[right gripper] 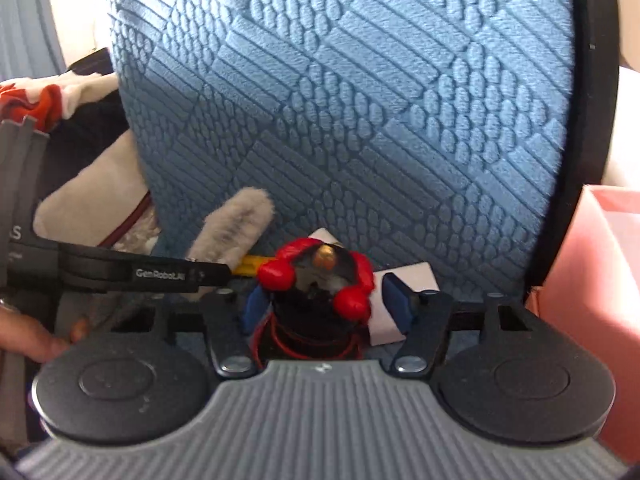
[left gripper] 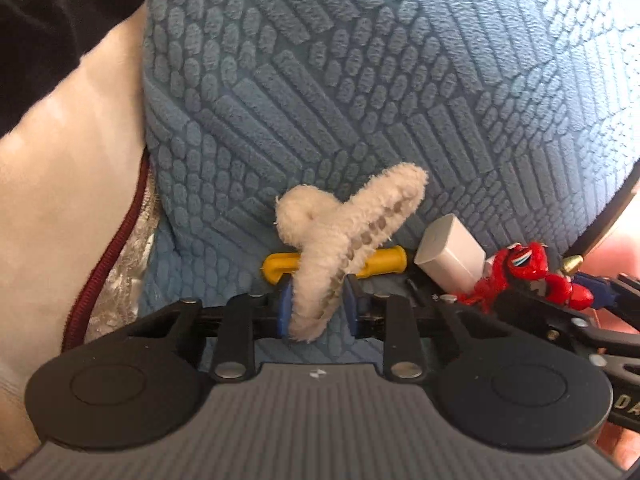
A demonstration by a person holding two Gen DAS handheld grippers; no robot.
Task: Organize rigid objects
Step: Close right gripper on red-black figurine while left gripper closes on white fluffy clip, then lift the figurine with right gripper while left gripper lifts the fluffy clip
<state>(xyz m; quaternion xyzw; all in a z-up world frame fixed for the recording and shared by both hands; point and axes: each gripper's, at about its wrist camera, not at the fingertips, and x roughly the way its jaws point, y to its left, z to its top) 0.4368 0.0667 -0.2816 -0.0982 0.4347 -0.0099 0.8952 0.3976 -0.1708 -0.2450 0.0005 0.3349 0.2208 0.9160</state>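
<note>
My left gripper (left gripper: 316, 306) is shut on a fluffy cream hair claw clip (left gripper: 344, 248), held over a blue textured cushion (left gripper: 360, 80). Behind the clip lie a yellow plastic piece (left gripper: 386, 260) and a white rectangular block (left gripper: 450, 254). My right gripper (right gripper: 326, 306) has its blue pads on either side of a red and black toy figure (right gripper: 320, 288) and holds it; the figure also shows in the left wrist view (left gripper: 524, 276). The clip shows in the right wrist view (right gripper: 236, 224), with the white block (right gripper: 408, 276) behind the toy.
A cream pillow with a dark red zipper (left gripper: 72, 184) lies left of the cushion. Black fabric (left gripper: 48, 20) is at the far left. A pink box (right gripper: 592, 264) stands at the right. A black rim (right gripper: 592, 120) borders the cushion's right side.
</note>
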